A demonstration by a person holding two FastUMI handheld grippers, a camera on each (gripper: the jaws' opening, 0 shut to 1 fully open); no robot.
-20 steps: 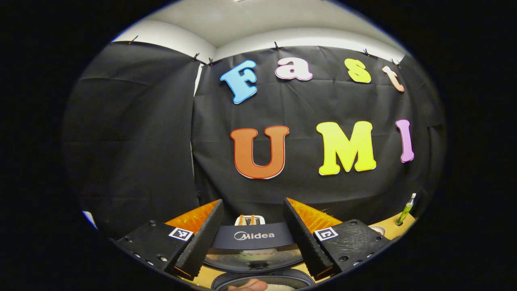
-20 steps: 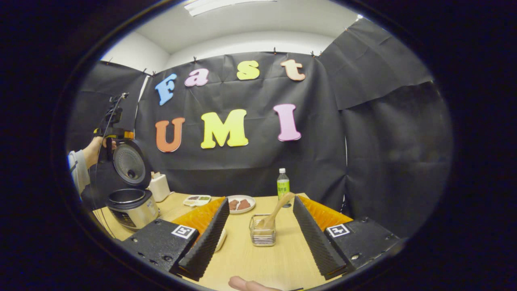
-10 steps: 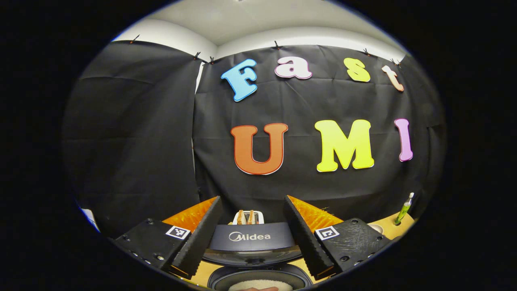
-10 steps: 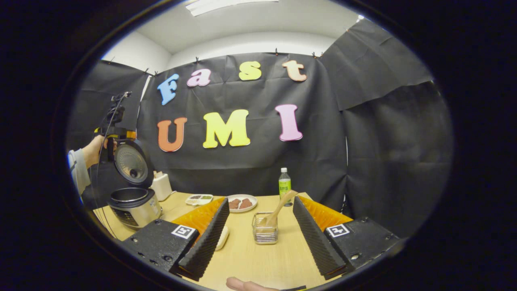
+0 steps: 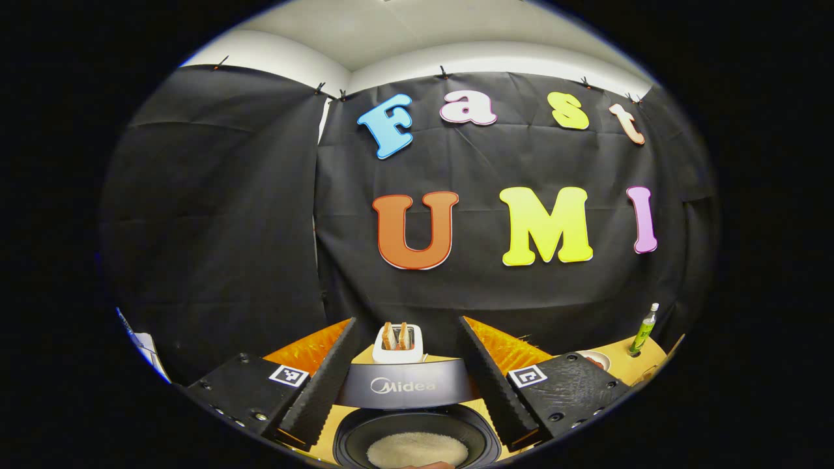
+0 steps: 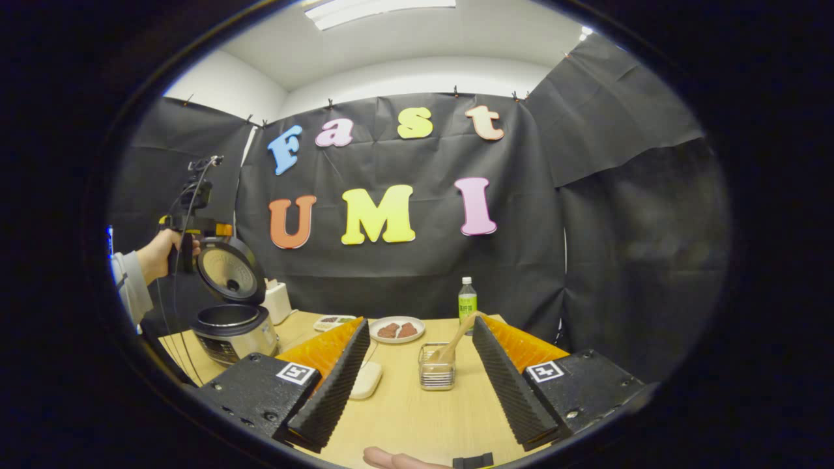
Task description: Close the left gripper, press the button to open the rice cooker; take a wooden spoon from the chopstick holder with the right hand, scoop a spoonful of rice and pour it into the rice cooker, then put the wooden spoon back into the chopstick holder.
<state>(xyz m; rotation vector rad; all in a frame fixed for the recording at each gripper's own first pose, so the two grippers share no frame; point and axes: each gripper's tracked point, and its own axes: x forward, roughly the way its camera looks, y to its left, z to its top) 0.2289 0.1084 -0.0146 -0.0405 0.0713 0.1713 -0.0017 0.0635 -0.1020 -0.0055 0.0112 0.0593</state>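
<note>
In the left gripper view my left gripper [image 5: 407,324] is open above the rice cooker. Its dark lid [image 5: 407,385] stands raised between the fingers. Below it lies the inner pot [image 5: 417,430] with white rice [image 5: 417,449] in it. In the right gripper view the rice cooker [image 6: 236,329] stands at the table's left with its lid [image 6: 229,277] up. A hand holds the left gripper [image 6: 194,228] just behind that lid. My right gripper [image 6: 421,322] is open over the table. The wire chopstick holder [image 6: 436,376] sits ahead between its fingers, apart from them. The wooden spoon [image 6: 457,337] leans in it.
A white toaster [image 5: 399,343] with bread stands behind the cooker. On the wooden table [image 6: 417,417] are a white oval dish [image 6: 366,380], a plate [image 6: 396,329] of brown food, a small tray [image 6: 332,321] and a green-labelled bottle [image 6: 466,303]. A fingertip [image 6: 397,459] shows at the bottom edge.
The left gripper view has shifted, so the pot and its rice show more fully under the lid. The right gripper has drawn back a little from the chopstick holder. Both stay open.
</note>
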